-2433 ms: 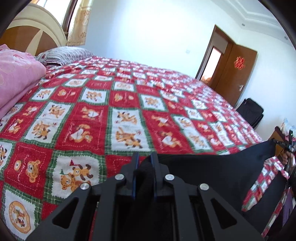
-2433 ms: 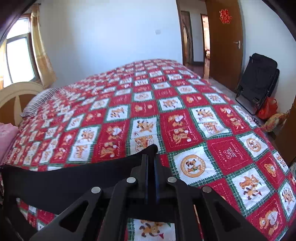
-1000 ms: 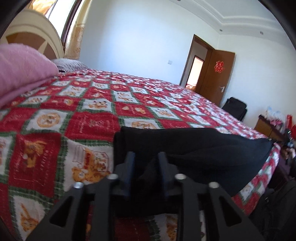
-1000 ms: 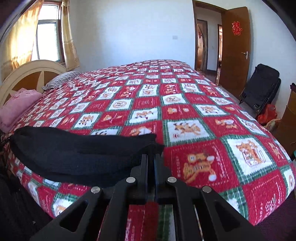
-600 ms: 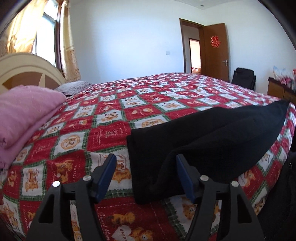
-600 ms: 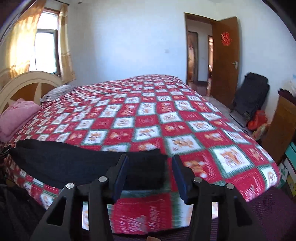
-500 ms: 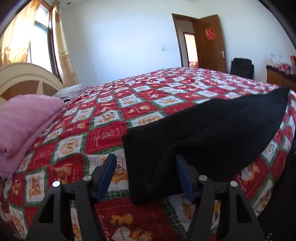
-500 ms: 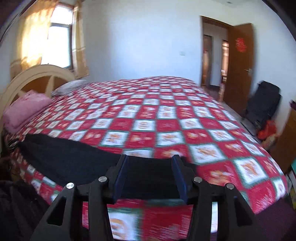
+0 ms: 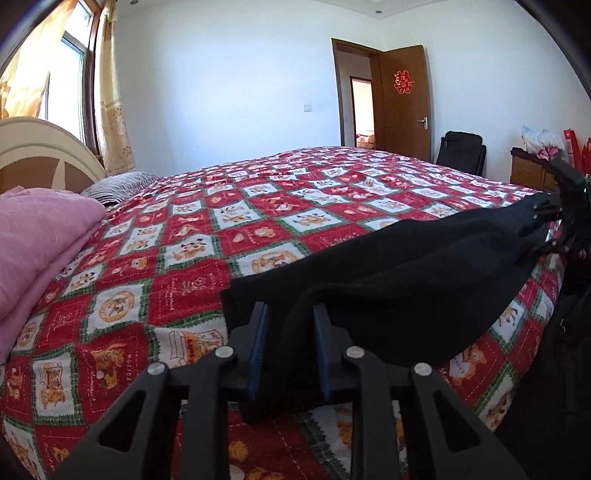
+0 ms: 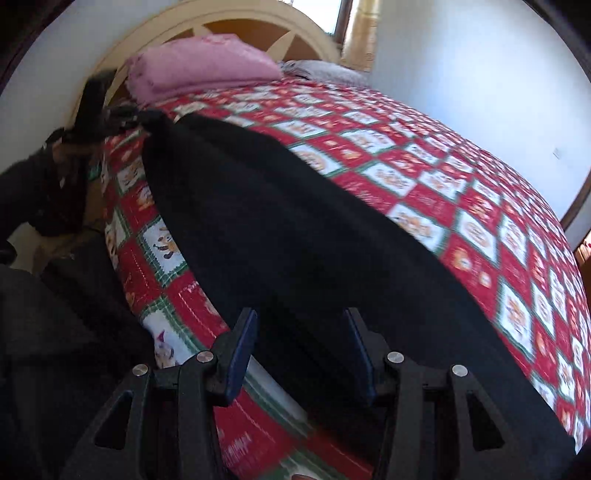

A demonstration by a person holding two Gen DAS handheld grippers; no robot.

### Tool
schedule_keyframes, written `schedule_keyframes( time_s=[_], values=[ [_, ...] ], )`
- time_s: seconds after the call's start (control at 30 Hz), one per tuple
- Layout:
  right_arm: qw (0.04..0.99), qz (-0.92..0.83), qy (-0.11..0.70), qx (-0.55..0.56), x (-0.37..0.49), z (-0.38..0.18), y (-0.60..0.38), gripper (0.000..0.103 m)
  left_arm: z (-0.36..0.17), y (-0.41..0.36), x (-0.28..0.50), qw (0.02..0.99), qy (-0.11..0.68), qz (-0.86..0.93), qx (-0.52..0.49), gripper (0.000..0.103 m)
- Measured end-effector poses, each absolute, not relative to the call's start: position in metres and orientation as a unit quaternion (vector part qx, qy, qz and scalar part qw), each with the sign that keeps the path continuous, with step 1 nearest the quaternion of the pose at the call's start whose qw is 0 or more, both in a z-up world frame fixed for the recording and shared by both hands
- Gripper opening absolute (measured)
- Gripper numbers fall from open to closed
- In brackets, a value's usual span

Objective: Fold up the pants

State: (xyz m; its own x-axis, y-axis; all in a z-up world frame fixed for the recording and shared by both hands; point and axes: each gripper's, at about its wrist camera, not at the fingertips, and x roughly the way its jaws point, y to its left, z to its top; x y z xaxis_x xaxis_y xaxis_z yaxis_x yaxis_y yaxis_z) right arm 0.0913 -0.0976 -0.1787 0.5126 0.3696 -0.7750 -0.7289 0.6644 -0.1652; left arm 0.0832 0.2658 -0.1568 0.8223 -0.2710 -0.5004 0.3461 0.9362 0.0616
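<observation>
- The black pants (image 9: 388, 295) now lie in a long band along the near edge of the bed (image 9: 258, 206), let go a moment ago
- Left gripper (image 9: 288, 343) has narrowed around a fabric ridge without pinching; right gripper (image 10: 301, 354) gapes, swung toward the pink blanket (image 10: 199, 70)
- Likely regrasping next
- Quilt squares faintly read "HOLIDAY"; a red double-happiness sign hangs on the door (image 9: 402, 99) beyond the bed

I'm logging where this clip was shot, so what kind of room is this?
A home bedroom, most likely: a large bed under a red patchwork quilt, an arched headboard with pink folded bedding beside it, and a wooden door.
</observation>
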Motion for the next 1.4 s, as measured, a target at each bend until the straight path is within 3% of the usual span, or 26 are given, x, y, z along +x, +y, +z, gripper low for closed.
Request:
schedule_keyframes(
  time_s=[0.13,0.17,0.27,0.47,0.7,1.0,1.13,1.2,1.23,1.37,1.4],
  values=[
    [0.827,0.315,0.383,-0.266,0.1,-0.196,-0.088,0.05,-0.162,0.261,0.094,0.948,0.26,-0.159,0.09,0.016],
    [0.827,0.313,0.382,-0.268,0.101,-0.198,-0.086,0.045,-0.162,0.26,0.096,0.948,0.26,-0.158,0.095,0.013],
    [0.832,0.317,0.374,-0.258,0.101,-0.187,-0.087,0.003,-0.155,0.256,0.096,0.948,0.245,-0.163,0.123,0.011],
    [0.836,0.339,0.341,-0.263,0.07,-0.15,-0.091,0.003,-0.143,0.266,0.089,0.948,0.228,-0.176,0.136,0.011],
    [0.806,0.349,0.388,-0.279,0.066,-0.201,-0.081,0.003,-0.179,0.267,0.083,0.94,0.259,-0.171,0.145,0.011],
    [0.795,0.36,0.407,-0.269,0.066,-0.201,-0.083,0.003,-0.178,0.269,0.073,0.942,0.257,-0.165,0.138,0.013],
    [0.795,0.363,0.413,-0.255,0.069,-0.203,-0.084,0.004,-0.181,0.276,0.065,0.942,0.262,-0.152,0.143,0.026],
    [0.792,0.367,0.422,-0.246,0.073,-0.198,-0.089,0.006,-0.183,0.284,0.059,0.942,0.269,-0.137,0.144,0.052],
    [0.793,0.364,0.419,-0.252,0.073,-0.195,-0.091,0.007,-0.184,0.29,0.055,0.943,0.272,-0.125,0.146,0.055],
    [0.792,0.368,0.414,-0.257,0.067,-0.184,-0.1,0.037,-0.186,0.312,0.045,0.947,0.282,-0.083,0.13,0.056],
    [0.794,0.372,0.41,-0.251,0.066,-0.179,-0.101,0.039,-0.183,0.318,0.042,0.95,0.279,-0.072,0.117,0.056]
  ],
)
